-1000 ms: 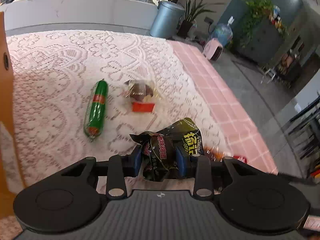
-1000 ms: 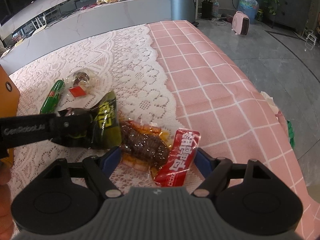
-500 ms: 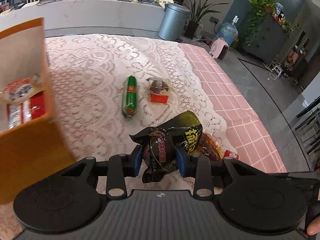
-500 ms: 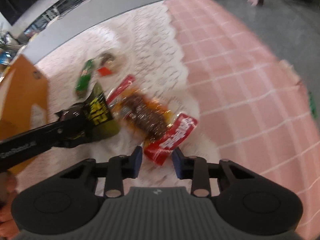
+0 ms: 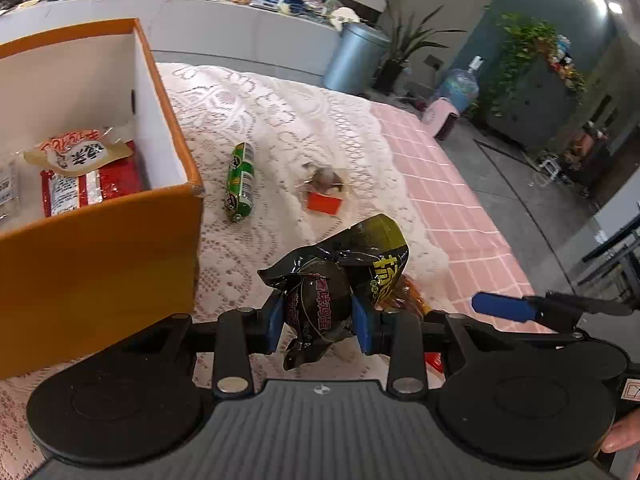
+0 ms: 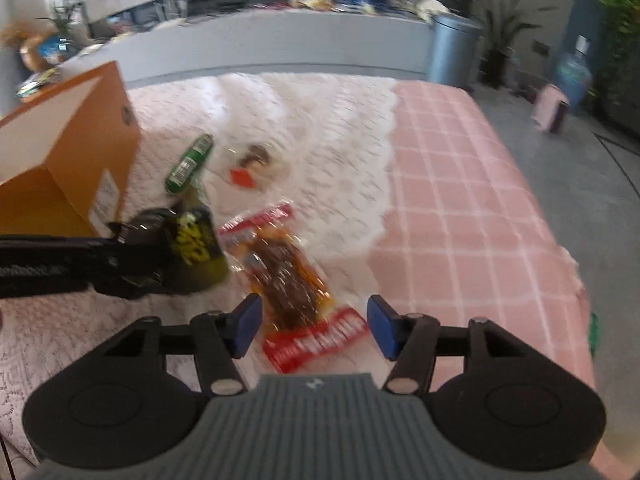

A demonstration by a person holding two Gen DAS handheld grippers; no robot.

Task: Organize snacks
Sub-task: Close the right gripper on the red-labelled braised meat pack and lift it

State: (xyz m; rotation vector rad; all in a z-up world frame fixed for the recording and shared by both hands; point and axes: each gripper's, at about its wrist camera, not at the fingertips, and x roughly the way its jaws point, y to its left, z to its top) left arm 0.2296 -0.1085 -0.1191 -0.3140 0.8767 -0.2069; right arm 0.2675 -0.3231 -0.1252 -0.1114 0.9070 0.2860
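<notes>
My left gripper [image 5: 319,322] is shut on a black and yellow snack packet [image 5: 340,276] and holds it above the lace cloth, right of the orange box [image 5: 100,264]. The packet also shows in the right wrist view [image 6: 192,248]. The box holds red and white snack packs [image 5: 80,172]. My right gripper [image 6: 314,328] is open, its fingers on either side of a red and clear meat snack pack [image 6: 292,280] lying on the table. A green sausage [image 5: 240,182] and a small clear packet with a red label [image 5: 326,190] lie further back.
The table has a white lace cloth [image 5: 280,120] over a pink checked cloth [image 6: 460,200]. The table's right edge drops to the floor. A grey bin [image 5: 356,58], plants and a counter stand behind.
My left gripper has carried the black packet up and leftwards beside the orange box, whose inside now shows. My right gripper closed on the red pack half a second ago and now stands open.
</notes>
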